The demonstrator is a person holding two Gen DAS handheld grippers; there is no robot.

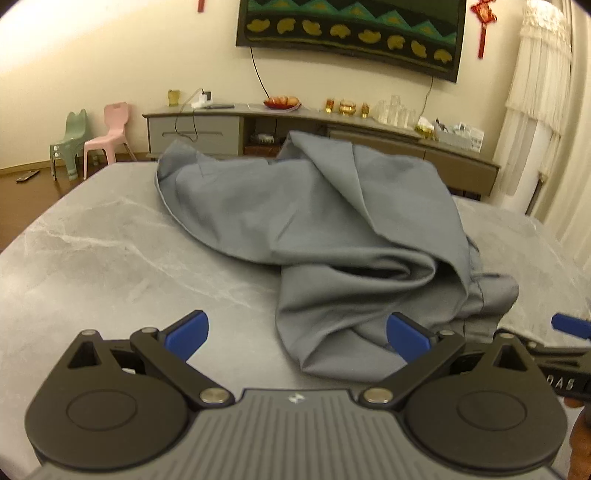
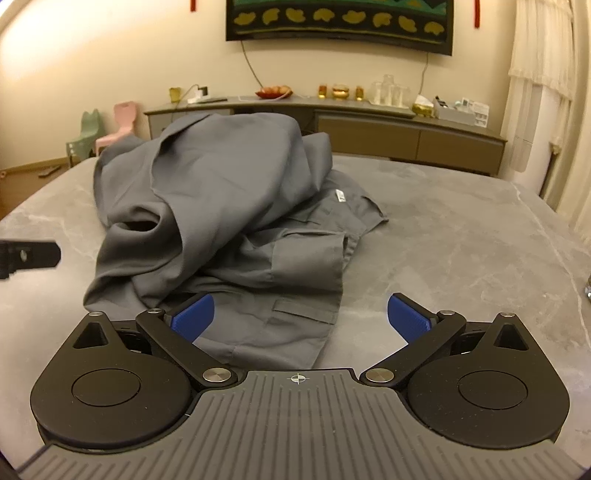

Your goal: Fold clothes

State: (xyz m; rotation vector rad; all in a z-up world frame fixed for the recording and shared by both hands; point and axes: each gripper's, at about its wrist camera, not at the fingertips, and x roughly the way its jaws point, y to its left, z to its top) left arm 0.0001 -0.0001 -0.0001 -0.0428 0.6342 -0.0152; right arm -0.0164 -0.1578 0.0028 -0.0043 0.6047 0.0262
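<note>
A grey garment [image 1: 332,229] lay crumpled in a loose heap on the grey marbled table [image 1: 110,251] — thick folds rolled over one another, a flapped pocket [image 2: 306,310] and a small white label [image 2: 340,195] showing in the right wrist view. The left gripper [image 1: 297,338] hung with its blue pads spread wide, grasping nothing; the right gripper [image 2: 300,317] was likewise released — both just short of the cloth's near edge

A home living room; a long low sideboard [image 2: 369,125] holds glasses [image 2: 389,92] and a fruit plate [image 2: 273,91]; a wall-mounted screen [image 2: 340,26] above it; small plastic chairs [image 1: 99,136] left of it.
</note>
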